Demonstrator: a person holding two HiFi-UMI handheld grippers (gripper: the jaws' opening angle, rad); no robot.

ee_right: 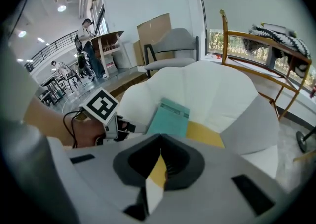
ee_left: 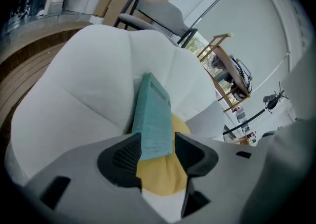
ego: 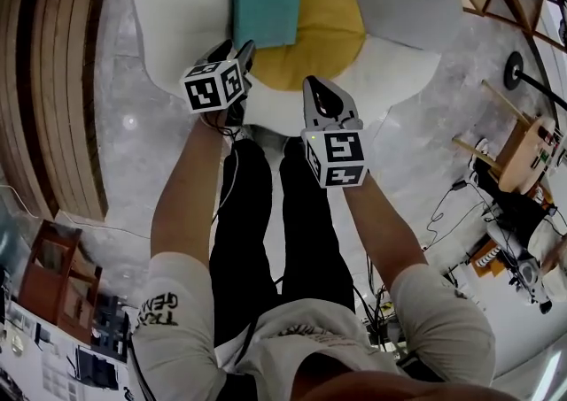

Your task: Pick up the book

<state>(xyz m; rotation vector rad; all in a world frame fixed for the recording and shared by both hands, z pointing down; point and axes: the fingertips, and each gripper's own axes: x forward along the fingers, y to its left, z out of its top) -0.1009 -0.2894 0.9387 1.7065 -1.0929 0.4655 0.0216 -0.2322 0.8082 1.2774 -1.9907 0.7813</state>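
book location: a thin teal rectangular book (ego: pixel 266 1) is seen lying flat, cover up, on a flower-shaped soft cushion seat (ego: pixel 177 1) set on the grey floor (ego: pixel 124 125); it rests partly on the yellow centre (ego: pixel 332 27) and partly on a white petal (ego: pixel 190 32).
book heading: its long axis is laid away from the person, running up the head view with only a slight tilt; the near short edge is turned towards the grippers. which edge is the spine cannot be told.
left gripper: the left gripper (ego: pixel 237 52) is held released, jaws apart, just at the book's near left corner; in its own view the near end of the book (ee_left: pixel 153 119) is framed between the jaws, and no pressing of the pads on it is shown.
right gripper: the right gripper (ego: pixel 315 85) is clenched on nothing, held beside the left one over the near petal, apart from the book (ee_right: pixel 170 118).
handling, judged: the book is expected to be light, thin and somewhat bendy, with a smooth cover that may slip; the soft seat beneath should yield, so one jaw could be pushed under the edge.
where to hold, judged: the near short edge is best taken deeply, towards its middle; a corner grip would probably let it droop or swing.
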